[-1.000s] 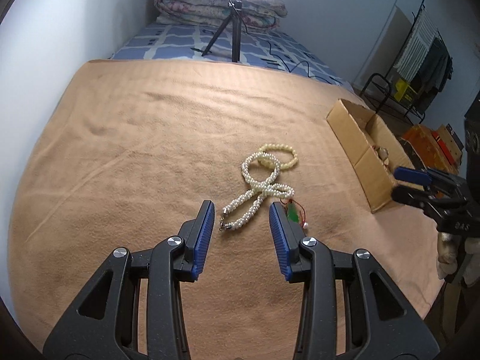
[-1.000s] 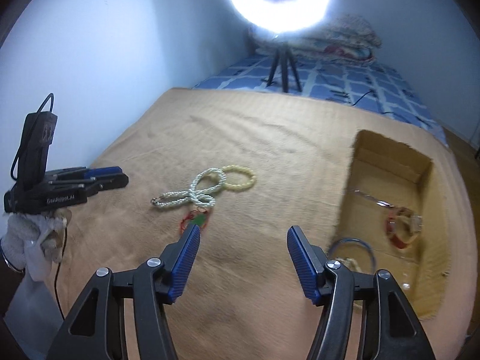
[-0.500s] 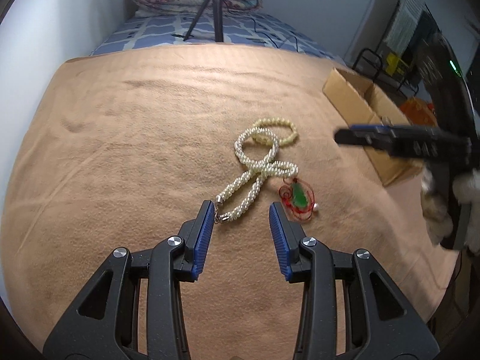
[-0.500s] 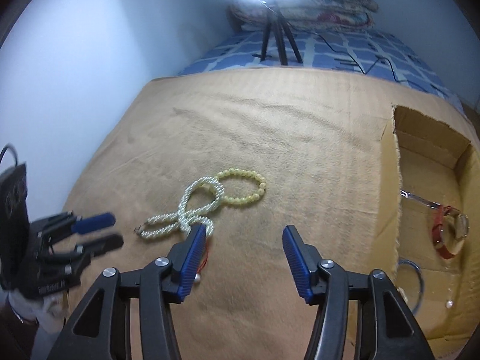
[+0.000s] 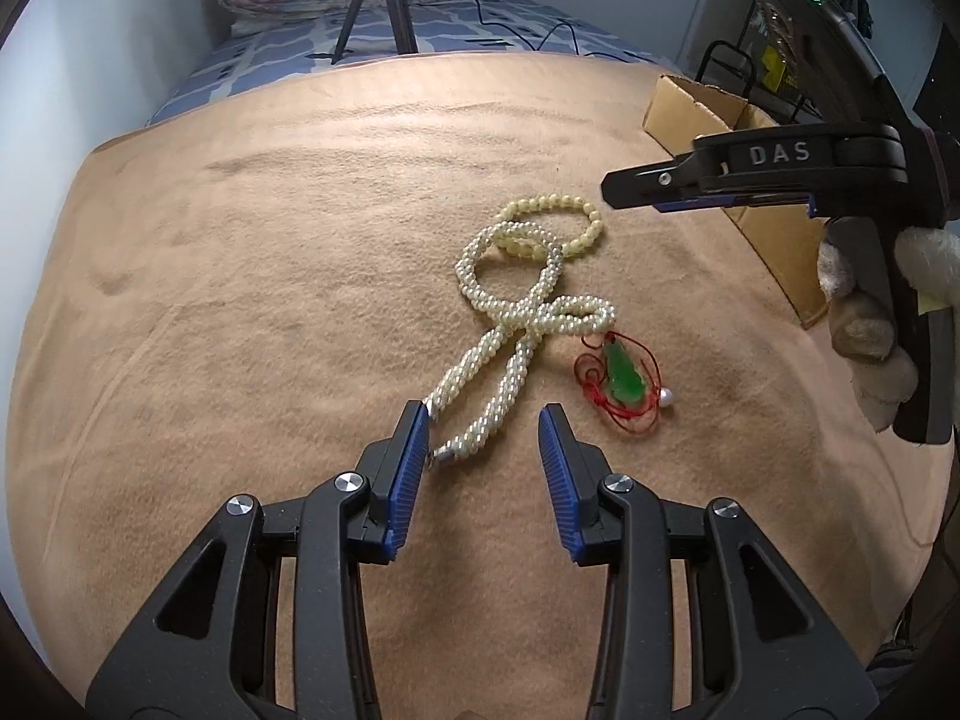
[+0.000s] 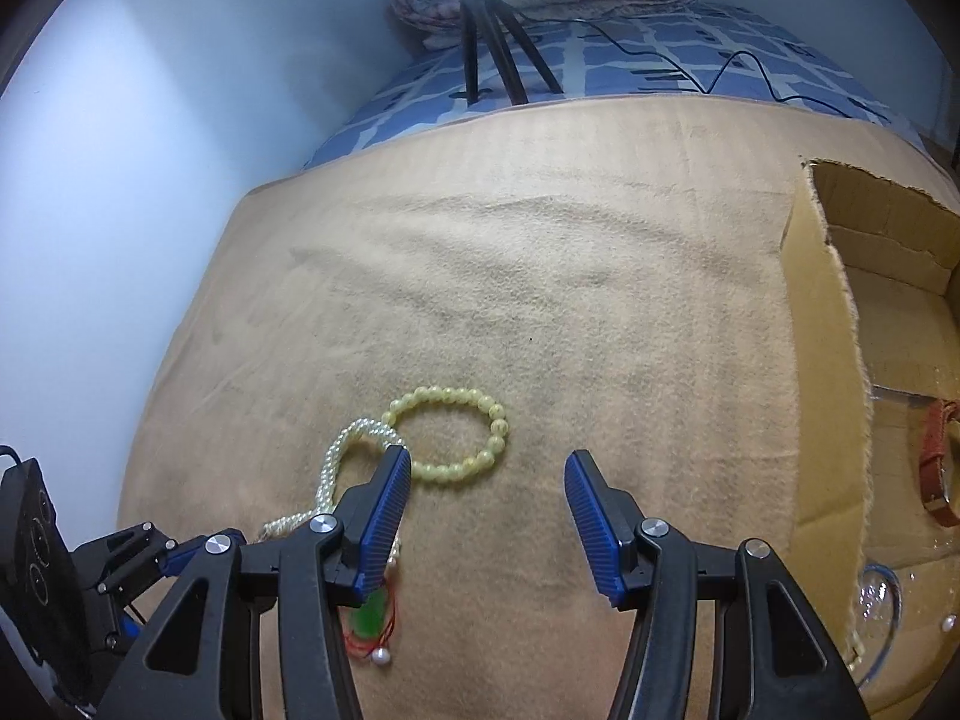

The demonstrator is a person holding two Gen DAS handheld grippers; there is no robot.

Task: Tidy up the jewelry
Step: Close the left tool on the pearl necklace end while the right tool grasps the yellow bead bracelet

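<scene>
left gripper (image 5: 485,420) jaws apart over pearl necklace (image 5: 516,324) end, not gripping, right gripper (image 6: 487,465) jaws apart, empty, above bead bracelet (image 6: 450,441), box (image 6: 822,360) at right

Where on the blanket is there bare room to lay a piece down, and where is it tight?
Bare: the blanket between the yellow bead bracelet and the cardboard box, and the stretch beyond the bracelet. Crowded: the pearl necklace overlaps the bracelet, with the green pendant right beside it.
</scene>
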